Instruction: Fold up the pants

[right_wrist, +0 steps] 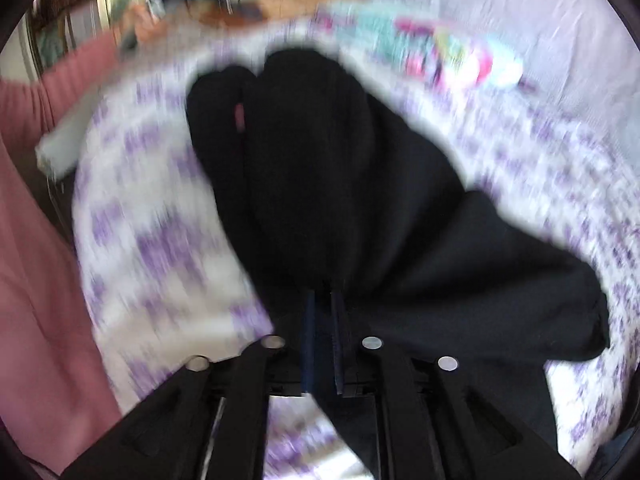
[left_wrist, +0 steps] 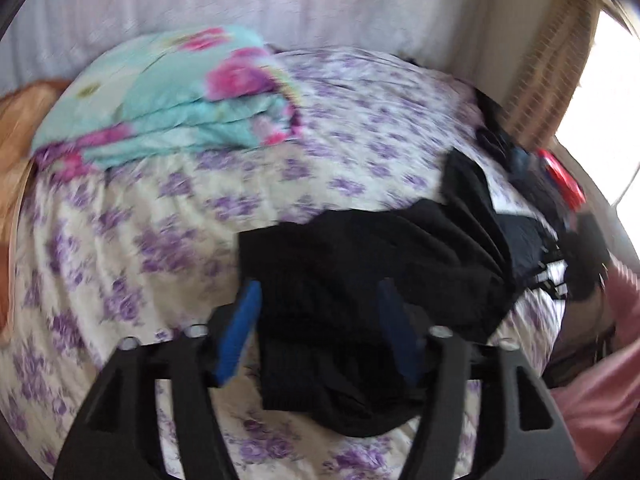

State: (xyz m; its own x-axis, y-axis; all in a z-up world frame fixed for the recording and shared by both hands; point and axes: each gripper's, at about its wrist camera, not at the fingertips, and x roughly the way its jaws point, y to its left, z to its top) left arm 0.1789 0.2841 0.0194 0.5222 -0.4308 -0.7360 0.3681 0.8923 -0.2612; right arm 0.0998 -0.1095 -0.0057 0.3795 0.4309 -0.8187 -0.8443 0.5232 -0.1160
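Observation:
The black pants (left_wrist: 360, 264) lie bunched on a bed with a white sheet with purple flowers (left_wrist: 160, 220). My left gripper (left_wrist: 320, 292) is open, its blue pads (left_wrist: 240, 332) on either side of the near end of the pants, which lie between them. In the right wrist view the pants (right_wrist: 340, 184) spread away from me, and my right gripper (right_wrist: 323, 300) is shut on a fold of their black cloth. Both views are blurred by motion.
A folded turquoise and pink flowered quilt (left_wrist: 180, 96) lies at the far left of the bed. A pile of dark clothes with a red item (left_wrist: 560, 176) sits at the bed's right edge. A person in pink (right_wrist: 36, 240) stands beside the bed.

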